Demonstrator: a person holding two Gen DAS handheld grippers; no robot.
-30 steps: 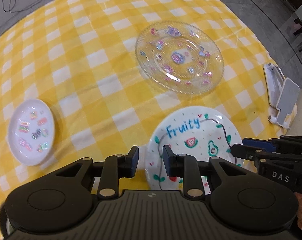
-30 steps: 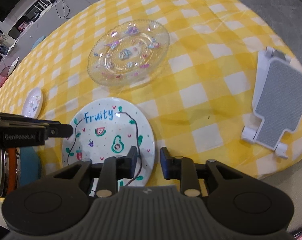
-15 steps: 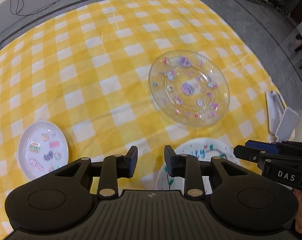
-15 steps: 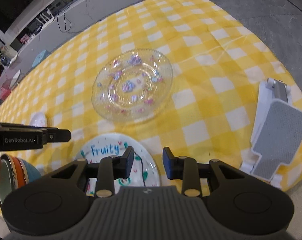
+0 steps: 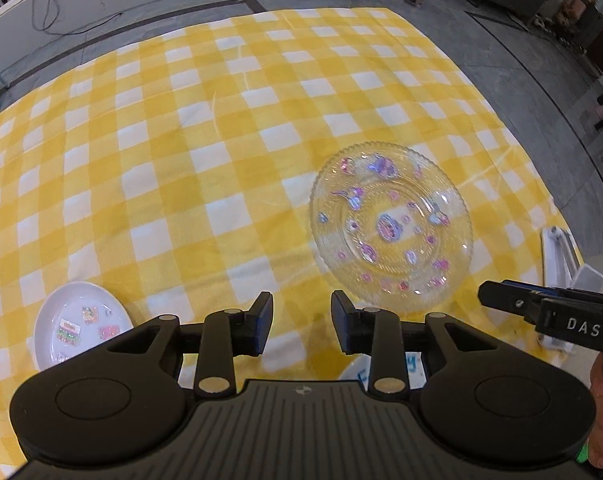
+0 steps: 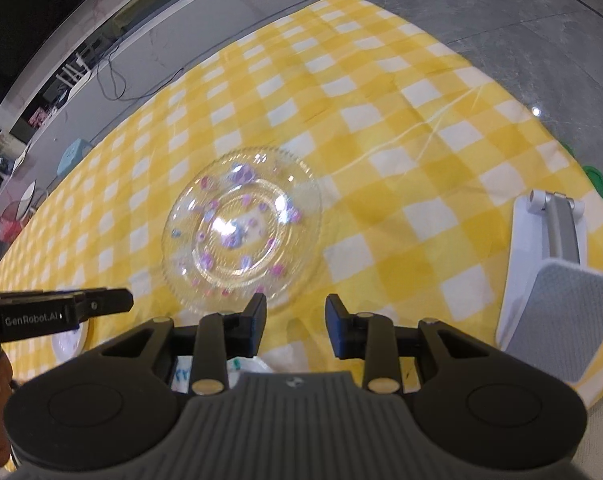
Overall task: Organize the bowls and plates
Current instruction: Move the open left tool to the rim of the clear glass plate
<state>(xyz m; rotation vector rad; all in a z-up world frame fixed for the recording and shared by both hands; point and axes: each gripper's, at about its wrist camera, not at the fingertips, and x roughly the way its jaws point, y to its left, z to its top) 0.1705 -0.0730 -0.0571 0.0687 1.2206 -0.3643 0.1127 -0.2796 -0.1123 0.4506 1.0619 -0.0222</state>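
Looking down on my bench under its yellow-and-white checked cloth (image 5: 205,168), I see grey concrete floor (image 5: 501,52) beyond its far edge, a clear round glass plate with pink and purple decals (image 5: 391,226) lying flat ahead and a small white sticker-covered saucer (image 5: 83,324) well apart at the near left. My left tool (image 5: 301,322) and right tool (image 6: 296,322) both hang with fingers parted, gripping nothing. Since a second ago both have risen, so the white "Fruity" plate (image 5: 411,364) now peeks out only beneath the fingers.
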